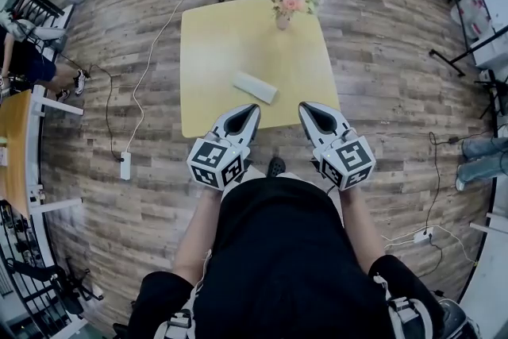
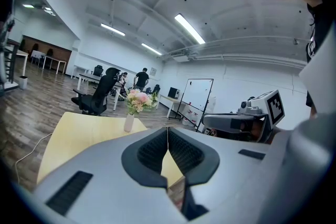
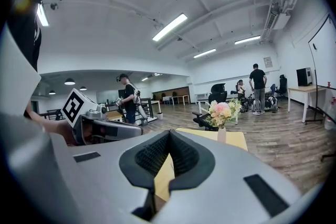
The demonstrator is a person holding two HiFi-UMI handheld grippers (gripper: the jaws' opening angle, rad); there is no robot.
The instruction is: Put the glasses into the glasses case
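On the yellow table [image 1: 208, 44], head view: white glasses case [image 1: 255, 87] lies flat toward the near edge, about 6 o'clock from table centre, long axis tilted roughly 10-to-4. It looks closed, though it's too small to see the lid seam. Vase of pink flowers [image 1: 284, 2] stands at 12 o'clock on the far edge, well apart from the case. No glasses show in any view, not on the table and not in either jaw.

Left gripper [image 1: 252, 109]: jaws together, pads meeting, nothing between them. Its tip sits at about 6 o'clock of the case, near it but apart. Right gripper [image 1: 305, 105]: jaws likewise pressed together and empty, tip at about 4 o'clock of the case, apart from it. Both hover over the near table edge, pointing roughly level across the table.

Progress, as a judgement: with the case seemingly closed, no glasses out and both grippers empty, either the glasses are already inside and the task is done, or nothing has begun; the frames don't settle which. If not done, everything is left: open the case, find the glasses, place them, close it
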